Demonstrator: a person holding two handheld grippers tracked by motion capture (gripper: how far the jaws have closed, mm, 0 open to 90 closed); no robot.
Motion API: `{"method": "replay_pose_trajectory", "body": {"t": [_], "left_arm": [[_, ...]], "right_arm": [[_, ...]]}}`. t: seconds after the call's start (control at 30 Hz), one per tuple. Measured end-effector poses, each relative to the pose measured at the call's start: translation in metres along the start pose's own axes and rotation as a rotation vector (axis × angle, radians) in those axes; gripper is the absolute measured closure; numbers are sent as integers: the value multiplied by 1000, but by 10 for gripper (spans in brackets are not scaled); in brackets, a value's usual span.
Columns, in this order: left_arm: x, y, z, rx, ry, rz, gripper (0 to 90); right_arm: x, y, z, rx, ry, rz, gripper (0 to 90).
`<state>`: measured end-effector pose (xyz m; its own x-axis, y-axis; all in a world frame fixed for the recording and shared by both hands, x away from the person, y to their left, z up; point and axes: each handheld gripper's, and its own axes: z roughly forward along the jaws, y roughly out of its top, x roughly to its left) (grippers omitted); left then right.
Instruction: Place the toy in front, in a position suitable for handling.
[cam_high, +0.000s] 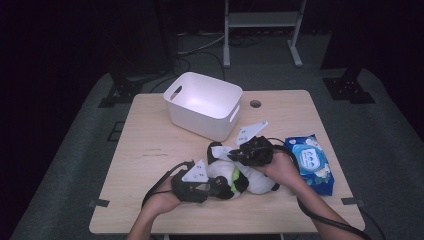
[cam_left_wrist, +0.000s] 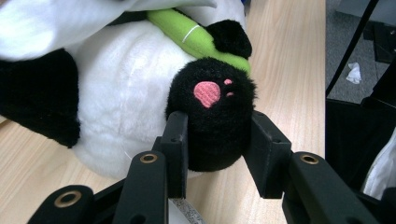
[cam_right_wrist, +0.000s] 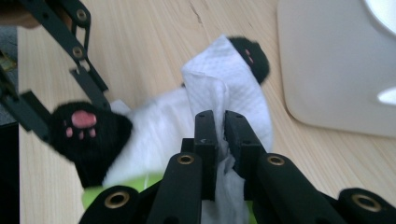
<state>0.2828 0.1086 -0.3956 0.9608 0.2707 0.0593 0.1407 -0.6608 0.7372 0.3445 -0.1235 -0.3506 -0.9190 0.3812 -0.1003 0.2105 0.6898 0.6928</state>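
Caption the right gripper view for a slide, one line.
Right gripper pinches a white wipe over a plush panda while the left gripper clamps its black paw.

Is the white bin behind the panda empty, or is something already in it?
Empty as far as shows: in the high view the white bin stands upright and its visible floor is bare; the near wall hides the front of the floor.

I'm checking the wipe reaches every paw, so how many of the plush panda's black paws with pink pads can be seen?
2. One paw is clamped in the left gripper; another paw lies beside the white bin, past the wipe the right gripper holds. Others may be hidden.
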Motion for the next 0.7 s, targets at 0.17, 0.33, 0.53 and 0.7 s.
{"method": "replay_pose_trajectory", "body": {"t": [0.17, 0.33, 0.53, 0.7], "left_arm": [[2, -1, -1, -7, 1, -6, 620], [4, -3, -2, -24, 14, -17, 636], [8, -4, -5, -18, 20, -31, 687], [10, -6, -9, -19, 31, -46, 694]], "right_arm": [[-8, -15, -17, -5, -19, 44, 830], [-14, -30, -31, -5, -41, 68, 829], [-16, -51, -48, 6, -63, 96, 829], [-13, -71, -54, 23, -69, 118, 829]]}}
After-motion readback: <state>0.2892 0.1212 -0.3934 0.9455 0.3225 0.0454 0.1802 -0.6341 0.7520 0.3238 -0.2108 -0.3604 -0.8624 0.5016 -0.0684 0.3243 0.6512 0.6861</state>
